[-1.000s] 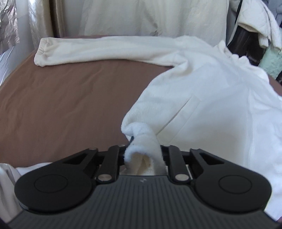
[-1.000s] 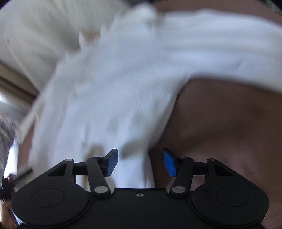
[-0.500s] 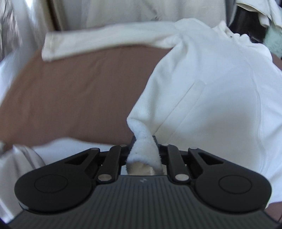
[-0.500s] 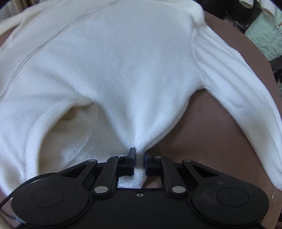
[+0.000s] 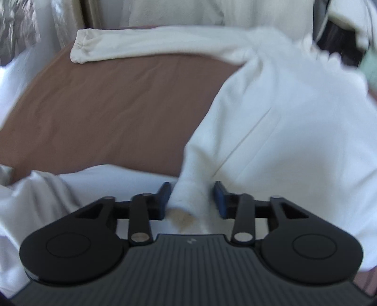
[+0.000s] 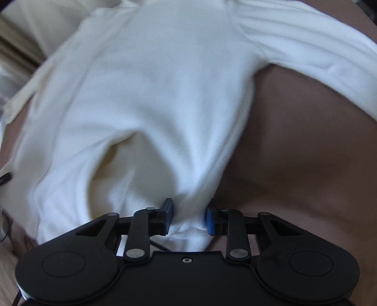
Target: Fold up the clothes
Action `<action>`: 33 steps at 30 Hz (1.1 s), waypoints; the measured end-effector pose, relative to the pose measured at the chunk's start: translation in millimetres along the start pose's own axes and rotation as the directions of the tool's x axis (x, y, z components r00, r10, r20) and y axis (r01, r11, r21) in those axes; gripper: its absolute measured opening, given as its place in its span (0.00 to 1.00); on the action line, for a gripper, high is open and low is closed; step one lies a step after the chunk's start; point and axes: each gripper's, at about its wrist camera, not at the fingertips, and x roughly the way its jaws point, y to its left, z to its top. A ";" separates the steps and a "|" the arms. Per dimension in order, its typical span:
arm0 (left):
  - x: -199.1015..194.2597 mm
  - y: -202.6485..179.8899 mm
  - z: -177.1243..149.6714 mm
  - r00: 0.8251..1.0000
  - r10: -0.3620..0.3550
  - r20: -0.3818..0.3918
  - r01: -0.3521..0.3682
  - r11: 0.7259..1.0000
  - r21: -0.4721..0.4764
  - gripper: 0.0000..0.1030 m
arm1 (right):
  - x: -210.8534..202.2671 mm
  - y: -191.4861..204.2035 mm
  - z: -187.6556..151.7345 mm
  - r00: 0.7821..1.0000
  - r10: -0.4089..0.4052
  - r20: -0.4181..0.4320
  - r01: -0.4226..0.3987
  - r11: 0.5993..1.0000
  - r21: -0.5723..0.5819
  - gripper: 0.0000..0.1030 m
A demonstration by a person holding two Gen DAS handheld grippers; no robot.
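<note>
A white fleece jacket lies spread on a brown bedsheet, one sleeve stretched to the far left. My left gripper is at the jacket's lower corner. Its jaws are opening: the rolled hem corner still sits between them, but the right pad stands clear of it. In the right wrist view the jacket fans out from my right gripper, whose jaws are easing apart with the bunched hem still filling the gap and touching both blue pads. The other sleeve runs off to the right.
A crumpled white cloth lies at the near left of the bed. Pale cushions and a curtain line the far side. More garments hang at the back right. Bare brown sheet lies right of the jacket.
The left jaws have spread and let go of the hem corner. The right gripper closed on the hem, then widened a little. Both views have shifted and the jacket is pulled flatter.
</note>
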 end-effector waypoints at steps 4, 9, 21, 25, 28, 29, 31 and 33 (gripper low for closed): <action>-19.7 2.5 -2.6 0.999 0.009 0.045 -0.010 1.000 0.011 0.14 | -18.5 35.2 -1.5 0.994 -0.108 -0.003 0.103 0.959 -0.263 0.11; -23.6 -9.4 -8.9 0.998 0.048 0.036 -0.051 0.996 0.076 0.15 | -24.0 38.5 1.1 0.981 -0.171 -0.095 0.126 0.923 -0.364 0.12; -105.5 -93.7 -30.5 0.852 -0.353 0.386 0.210 0.907 0.365 0.60 | -69.2 5.9 9.3 0.993 0.105 0.059 -0.102 0.994 -0.048 0.35; -98.9 -163.1 -59.9 0.791 -0.558 0.252 0.387 0.774 0.501 0.61 | -93.0 10.7 20.5 0.988 0.093 0.121 -0.086 0.995 -0.056 0.35; -83.2 -214.7 -86.7 0.778 -0.620 0.100 0.442 0.654 0.614 0.61 | -118.1 21.2 23.7 0.978 0.135 0.162 -0.118 0.987 -0.112 0.44; -80.2 -228.6 -97.8 0.780 -0.622 0.072 0.423 0.608 0.672 0.61 | -124.6 20.4 23.5 0.972 0.152 0.176 -0.132 0.984 -0.119 0.50; -74.3 -256.3 -119.8 0.785 -0.620 0.016 0.382 0.503 0.775 0.61 | -125.4 15.8 22.8 0.965 0.202 0.170 -0.183 0.976 -0.122 0.52; -67.2 -276.8 -138.3 0.779 -0.627 -0.029 0.356 0.403 0.843 0.68 | -106.2 3.8 22.0 0.967 0.217 0.131 -0.209 0.975 -0.077 0.52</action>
